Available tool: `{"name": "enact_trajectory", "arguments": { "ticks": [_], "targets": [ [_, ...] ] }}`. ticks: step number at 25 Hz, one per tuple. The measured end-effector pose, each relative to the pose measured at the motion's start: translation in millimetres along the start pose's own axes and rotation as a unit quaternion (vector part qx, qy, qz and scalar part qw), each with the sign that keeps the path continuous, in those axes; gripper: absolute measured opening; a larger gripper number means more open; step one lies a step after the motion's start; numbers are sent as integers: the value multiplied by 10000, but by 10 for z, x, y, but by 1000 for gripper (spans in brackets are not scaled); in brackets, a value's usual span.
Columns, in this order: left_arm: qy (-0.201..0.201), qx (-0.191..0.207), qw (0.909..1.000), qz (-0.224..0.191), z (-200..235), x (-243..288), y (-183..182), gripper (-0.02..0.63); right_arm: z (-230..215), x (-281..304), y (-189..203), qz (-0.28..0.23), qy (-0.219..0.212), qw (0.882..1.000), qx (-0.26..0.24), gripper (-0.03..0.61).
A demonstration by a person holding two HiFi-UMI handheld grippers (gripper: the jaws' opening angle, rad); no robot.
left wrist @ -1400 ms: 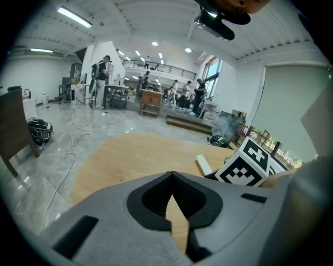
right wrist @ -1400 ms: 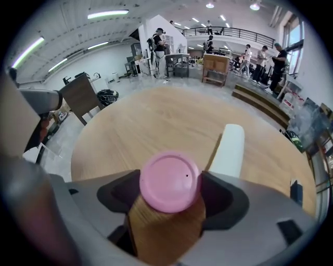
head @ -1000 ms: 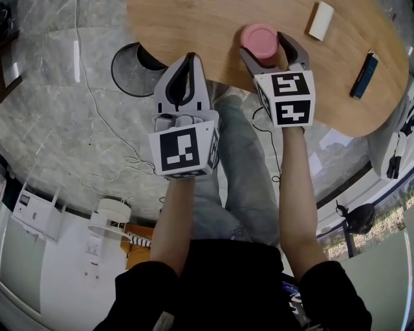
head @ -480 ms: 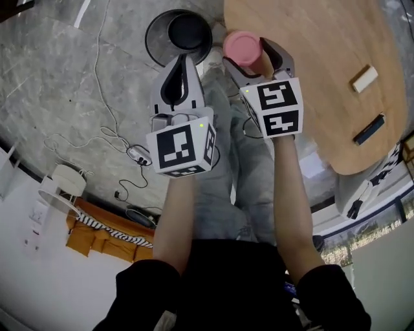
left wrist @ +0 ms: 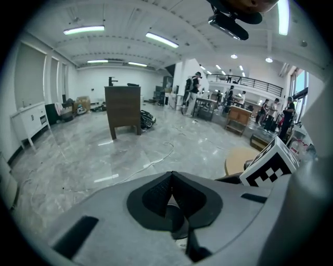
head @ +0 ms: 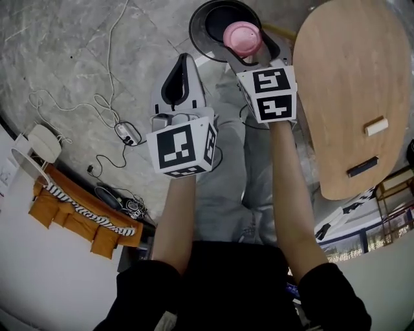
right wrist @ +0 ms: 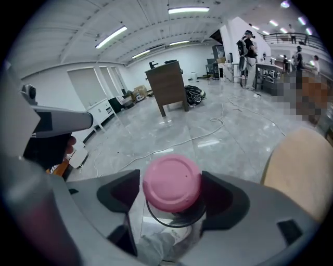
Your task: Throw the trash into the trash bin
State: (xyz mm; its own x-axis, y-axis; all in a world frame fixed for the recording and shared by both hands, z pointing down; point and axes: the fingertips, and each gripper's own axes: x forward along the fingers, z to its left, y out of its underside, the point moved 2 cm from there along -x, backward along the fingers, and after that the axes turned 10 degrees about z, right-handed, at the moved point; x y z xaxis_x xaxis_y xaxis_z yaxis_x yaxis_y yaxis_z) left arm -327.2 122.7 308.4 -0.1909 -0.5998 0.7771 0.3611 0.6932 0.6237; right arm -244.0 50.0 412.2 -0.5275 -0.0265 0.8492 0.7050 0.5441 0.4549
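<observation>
A cup with a pink lid (head: 242, 37) sits between the jaws of my right gripper (head: 247, 44), which is shut on it. The cup hangs over the round black trash bin (head: 208, 18) on the floor. In the right gripper view the pink-lidded cup (right wrist: 171, 182) fills the gap of the right gripper (right wrist: 171, 191), with the bin's dark rim (right wrist: 179, 222) below it. My left gripper (head: 182, 72) is to the left and a little nearer, jaws pressed together with nothing in them. In its own view the left gripper (left wrist: 171, 193) shows its pads meeting.
The wooden table (head: 352, 71) lies to the right of the bin, with a white block (head: 376, 126) and a dark flat object (head: 362, 167) on it. Cables and a power strip (head: 126, 134) trail over the floor at left. A dark cabinet (left wrist: 123, 109) and people stand far off.
Both grippers swung left, away from the table and toward the bin. The pink-lidded cup, held throughout, went from above the tabletop to above the bin's opening.
</observation>
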Motion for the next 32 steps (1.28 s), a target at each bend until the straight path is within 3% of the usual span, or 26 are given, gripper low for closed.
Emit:
{"name": "enact_trajectory", "arguments": {
  "ticks": [6,9,10,11,17,19,24,29,32],
  "targets": [
    [-16,-63,10000,30,41,-6,3,2,132,75,130,259,-334,9991,37,328],
    [142,76,9999,43,-95,43,-34,2,12,-58,171,57,-193,9994,279,317],
    [203,135,9997,56,-151,60,-47,2,-68,-139,190,-56,-20,9992,391,224],
    [263,203,9994,73,-214,78,-60,2,-163,-226,221,-160,184,9983,525,47],
    [810,786,9935,137,-871,215,-139,2,-778,-772,658,-536,806,9839,1504,25],
    [1097,1067,9881,159,-1171,240,-163,2,-1021,-1044,866,-753,1182,9701,1983,25],
    [1836,1759,9670,184,-2061,216,-164,2,-1624,-1793,1530,-1108,2165,9212,3037,28],
    [2427,2339,9411,262,-2898,118,-20,2,-2009,-2300,2193,-1258,2619,8779,3806,192],
    [2690,2642,9257,302,-3296,33,107,2,-2165,-2544,2568,-1303,2875,8519,4179,217]
  ]
}}
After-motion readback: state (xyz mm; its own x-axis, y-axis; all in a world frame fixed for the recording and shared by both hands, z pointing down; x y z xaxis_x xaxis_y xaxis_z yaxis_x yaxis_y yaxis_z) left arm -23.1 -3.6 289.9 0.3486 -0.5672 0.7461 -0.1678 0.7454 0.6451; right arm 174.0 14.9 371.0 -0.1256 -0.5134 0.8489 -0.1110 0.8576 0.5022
